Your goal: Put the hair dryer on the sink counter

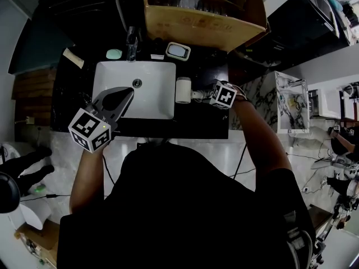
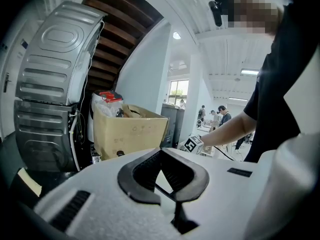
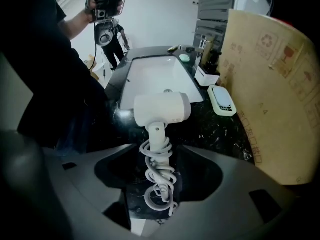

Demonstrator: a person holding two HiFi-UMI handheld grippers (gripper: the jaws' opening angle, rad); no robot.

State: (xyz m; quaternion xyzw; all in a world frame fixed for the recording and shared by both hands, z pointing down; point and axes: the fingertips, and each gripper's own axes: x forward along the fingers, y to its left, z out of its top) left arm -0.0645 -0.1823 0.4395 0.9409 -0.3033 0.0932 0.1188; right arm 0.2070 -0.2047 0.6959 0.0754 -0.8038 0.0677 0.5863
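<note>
The white hair dryer (image 1: pixel 184 89) lies on the black sink counter (image 1: pixel 196 122), just right of the white basin (image 1: pixel 151 86). In the right gripper view the hair dryer (image 3: pixel 161 109) points its handle, wound with cord, toward the camera. My right gripper (image 3: pixel 161 154) is open, its jaws on either side of that handle with gaps on both sides. The right gripper (image 1: pixel 205 94) comes in from the counter's right end. My left gripper (image 1: pixel 129 92) is shut on nothing and hangs over the basin's left part. The left gripper (image 2: pixel 161 151) faces away across the room.
A large cardboard box (image 1: pixel 202 21) stands behind the counter, close to the dryer's far side. A soap dish (image 1: pixel 178 51), a faucet (image 1: pixel 132 43) and a green soap (image 1: pixel 114 54) line the back edge. A grey appliance (image 2: pixel 55 84) stands at the left.
</note>
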